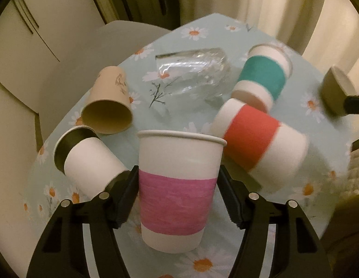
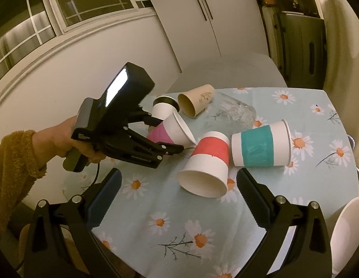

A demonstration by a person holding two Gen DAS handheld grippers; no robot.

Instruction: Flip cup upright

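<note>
My left gripper (image 1: 178,194) is shut on a white paper cup with a pink band (image 1: 177,194), held above the table with its mouth up and tilted. The right wrist view shows the same pink cup (image 2: 171,132) in the left gripper (image 2: 167,136), leaning with its mouth to the right. My right gripper (image 2: 179,197) is open and empty above the near table edge. A red-banded cup (image 2: 208,164) lies on its side just ahead of it, mouth toward me. A teal-banded cup (image 2: 260,143) lies on its side to the right.
A beige cup (image 1: 110,102), a white cup with a dark inside (image 1: 86,159) and a clear glass (image 1: 193,71) lie on their sides on the daisy tablecloth (image 2: 179,220). A chair (image 2: 237,69) stands behind the table. A white bowl (image 2: 348,231) sits at the right.
</note>
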